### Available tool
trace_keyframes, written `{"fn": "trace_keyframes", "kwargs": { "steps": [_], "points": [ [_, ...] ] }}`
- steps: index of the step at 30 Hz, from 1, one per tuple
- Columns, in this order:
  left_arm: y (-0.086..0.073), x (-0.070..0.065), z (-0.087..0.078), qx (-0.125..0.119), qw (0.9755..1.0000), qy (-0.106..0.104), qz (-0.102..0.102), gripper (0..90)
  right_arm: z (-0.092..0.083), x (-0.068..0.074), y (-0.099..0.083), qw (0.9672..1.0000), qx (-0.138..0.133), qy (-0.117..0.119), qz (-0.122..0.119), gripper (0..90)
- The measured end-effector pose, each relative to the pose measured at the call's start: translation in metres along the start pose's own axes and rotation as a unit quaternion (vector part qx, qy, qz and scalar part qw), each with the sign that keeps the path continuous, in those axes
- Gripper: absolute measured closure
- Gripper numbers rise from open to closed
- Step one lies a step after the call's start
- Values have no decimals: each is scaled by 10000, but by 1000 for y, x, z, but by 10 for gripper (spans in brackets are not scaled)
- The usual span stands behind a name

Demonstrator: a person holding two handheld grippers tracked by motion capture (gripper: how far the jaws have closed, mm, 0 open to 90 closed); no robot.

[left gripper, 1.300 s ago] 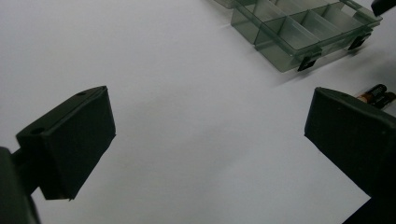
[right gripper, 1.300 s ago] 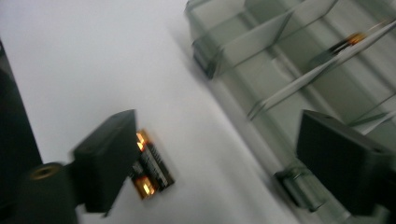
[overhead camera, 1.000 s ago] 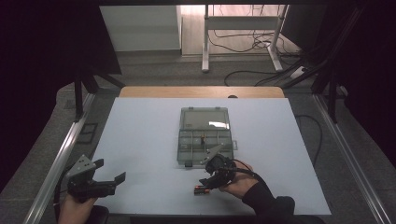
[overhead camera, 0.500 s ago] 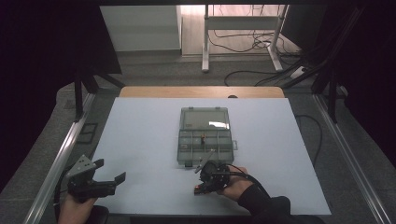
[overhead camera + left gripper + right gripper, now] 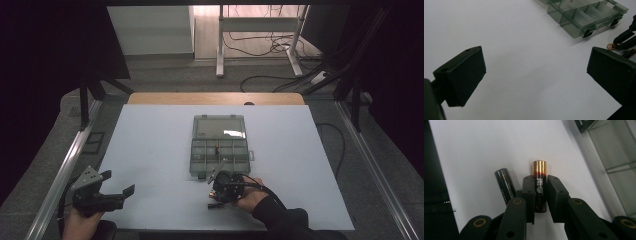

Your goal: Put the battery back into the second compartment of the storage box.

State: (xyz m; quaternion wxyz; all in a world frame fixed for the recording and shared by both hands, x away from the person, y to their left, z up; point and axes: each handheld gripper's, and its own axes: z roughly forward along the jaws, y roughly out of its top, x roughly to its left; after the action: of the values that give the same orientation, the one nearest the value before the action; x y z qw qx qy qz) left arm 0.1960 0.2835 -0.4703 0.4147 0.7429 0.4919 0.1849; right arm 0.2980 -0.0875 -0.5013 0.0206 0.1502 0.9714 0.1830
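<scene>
- 2 batteries lie on the white table (image 5: pixel 150 150) near its front edge; the copper-topped battery (image 5: pixel 539 185) sits between the right gripper (image 5: pixel 540 186) pads, which have just been closing and now clamp it.
- 1 black battery (image 5: pixel 505 185) lies just beside it, free.
- Compartment box (image 5: pixel 220 150) stands open just beyond.
- Left gripper (image 5: pixel 534 72) hangs wide open, holding nothing, well apart at the table's left.
</scene>
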Motion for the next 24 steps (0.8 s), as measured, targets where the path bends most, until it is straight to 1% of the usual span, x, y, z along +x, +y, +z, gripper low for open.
{"fn": "trace_keyframes", "kwargs": {
  "steps": [2,4,5,6,9,14,15,16,19,23,24],
  "points": [
    [0,0,0,0,10000,1,2,26,-1,0,0,10000,-20,13,8,765],
    [0,0,0,2,10000,2,3,26,-4,-1,0,9999,-88,-67,-50,764],
    [0,0,0,3,10000,3,4,26,-6,0,0,9998,-123,-122,4,764],
    [0,0,0,3,10000,4,5,26,-7,0,1,9998,-150,-121,46,764],
    [0,0,0,11,10000,7,6,25,-11,-1,1,9996,-248,-75,65,765],
    [0,-1,1,31,10000,11,12,26,-19,-3,2,9989,-435,-99,116,764],
    [0,-1,1,31,10000,11,12,26,-19,-3,2,9989,-435,-99,116,764],
    [0,-1,1,35,10000,13,22,26,-23,-5,3,9985,-501,-122,164,765],
    [0,-1,1,37,10000,14,19,26,-29,-7,3,9977,-592,-130,297,765],
    [0,-1,1,38,10000,14,17,26,-33,-10,4,9969,-677,-155,358,765],
    [0,-1,1,40,10000,16,19,26,-35,-12,4,9964,-731,-140,408,765]
  ]
}}
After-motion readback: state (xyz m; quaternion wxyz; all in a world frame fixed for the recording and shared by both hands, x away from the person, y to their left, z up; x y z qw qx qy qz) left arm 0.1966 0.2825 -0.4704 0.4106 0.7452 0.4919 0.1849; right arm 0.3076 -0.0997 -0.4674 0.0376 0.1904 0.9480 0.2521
